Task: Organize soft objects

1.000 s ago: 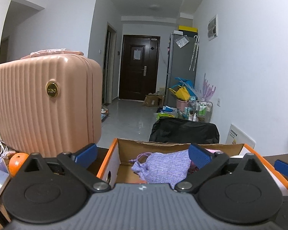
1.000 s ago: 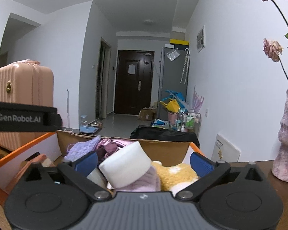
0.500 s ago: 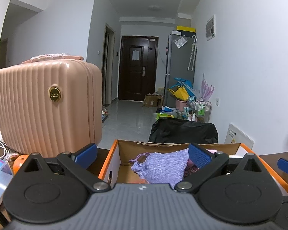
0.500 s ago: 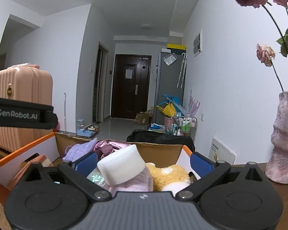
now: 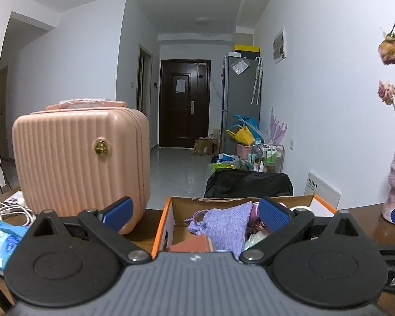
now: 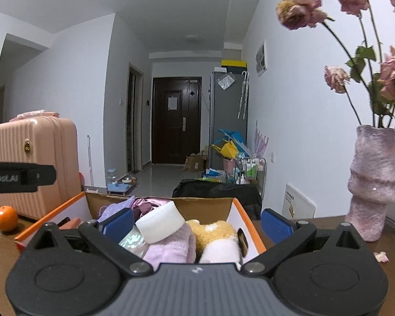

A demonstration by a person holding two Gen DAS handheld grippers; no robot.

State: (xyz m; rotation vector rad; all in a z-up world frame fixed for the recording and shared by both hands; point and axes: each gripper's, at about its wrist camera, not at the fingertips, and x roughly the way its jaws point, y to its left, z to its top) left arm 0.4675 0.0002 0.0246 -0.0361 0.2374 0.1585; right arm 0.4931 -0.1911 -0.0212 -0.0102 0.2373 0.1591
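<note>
An orange-edged cardboard box [image 5: 162,223] [image 6: 246,217] stands on the brown table, filled with soft things. In the left wrist view a lilac knitted pouch [image 5: 227,223] lies on top, with a pink piece [image 5: 192,245] near its front. In the right wrist view a white foam block [image 6: 160,222] rests on a pale purple plush cloth [image 6: 171,250], beside a yellow and white plush toy [image 6: 216,237]. My left gripper [image 5: 194,212] hangs open above the box's left wall, holding nothing. My right gripper [image 6: 196,223] is open above the box's right half, empty.
A pink ribbed suitcase [image 5: 81,158] stands left of the box, with white cables [image 5: 5,209] and a blue packet [image 5: 0,239] beside it. An orange [image 6: 5,218] lies by the suitcase. A fuzzy pink vase [image 6: 374,189] with dried roses stands at the right. A hallway lies beyond.
Both grippers have risen and drawn back from the box, so more of the table, suitcase and vase shows. Both stay open and empty.
</note>
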